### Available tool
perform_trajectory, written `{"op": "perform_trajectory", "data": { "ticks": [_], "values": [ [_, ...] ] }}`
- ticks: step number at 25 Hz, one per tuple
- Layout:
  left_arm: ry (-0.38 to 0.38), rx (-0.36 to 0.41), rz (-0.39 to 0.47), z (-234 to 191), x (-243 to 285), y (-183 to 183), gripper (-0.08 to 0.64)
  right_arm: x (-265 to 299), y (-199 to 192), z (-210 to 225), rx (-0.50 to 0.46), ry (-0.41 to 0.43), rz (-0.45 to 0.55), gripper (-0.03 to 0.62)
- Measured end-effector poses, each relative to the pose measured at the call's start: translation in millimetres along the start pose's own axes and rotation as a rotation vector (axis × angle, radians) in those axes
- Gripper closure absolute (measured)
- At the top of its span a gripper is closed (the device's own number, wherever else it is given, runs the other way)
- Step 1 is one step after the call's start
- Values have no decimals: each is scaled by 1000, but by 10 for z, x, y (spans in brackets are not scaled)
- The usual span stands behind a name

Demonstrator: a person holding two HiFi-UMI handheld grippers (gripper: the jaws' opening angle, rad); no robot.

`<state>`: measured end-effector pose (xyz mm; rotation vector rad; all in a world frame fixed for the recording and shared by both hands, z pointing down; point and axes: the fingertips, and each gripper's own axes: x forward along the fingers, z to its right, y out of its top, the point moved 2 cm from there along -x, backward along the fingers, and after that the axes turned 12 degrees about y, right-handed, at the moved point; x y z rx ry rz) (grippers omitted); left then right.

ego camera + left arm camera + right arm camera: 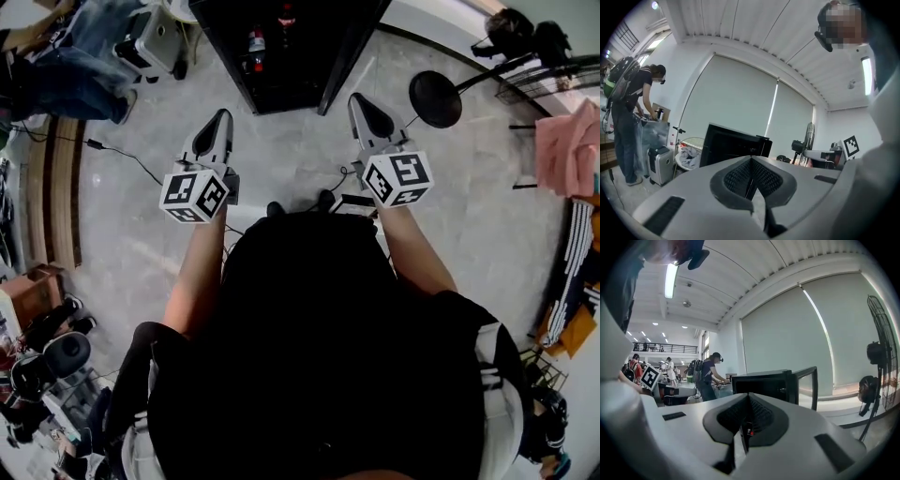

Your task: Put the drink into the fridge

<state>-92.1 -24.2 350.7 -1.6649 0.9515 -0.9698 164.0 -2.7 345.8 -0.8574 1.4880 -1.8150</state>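
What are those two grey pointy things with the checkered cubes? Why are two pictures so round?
A person, seen from a camera on their head, holds a grabbing tool in each hand: the left gripper and the right gripper. The cubes are part of the tools. The two round pictures come from small cameras riding on each tool, looking along its jaws. Both pairs of jaws are closed and hold nothing. Ahead on the floor stands a black fridge with its door open and a bottle inside.
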Motion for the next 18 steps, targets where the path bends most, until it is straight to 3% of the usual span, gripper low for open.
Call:
{"op": "perform_trajectory", "data": {
  "ticks": [18],
  "values": [
    [-26, 4, -39, 118, 88, -48, 545, -104, -256, 219, 6, -26, -48, 571]
  ]
}}
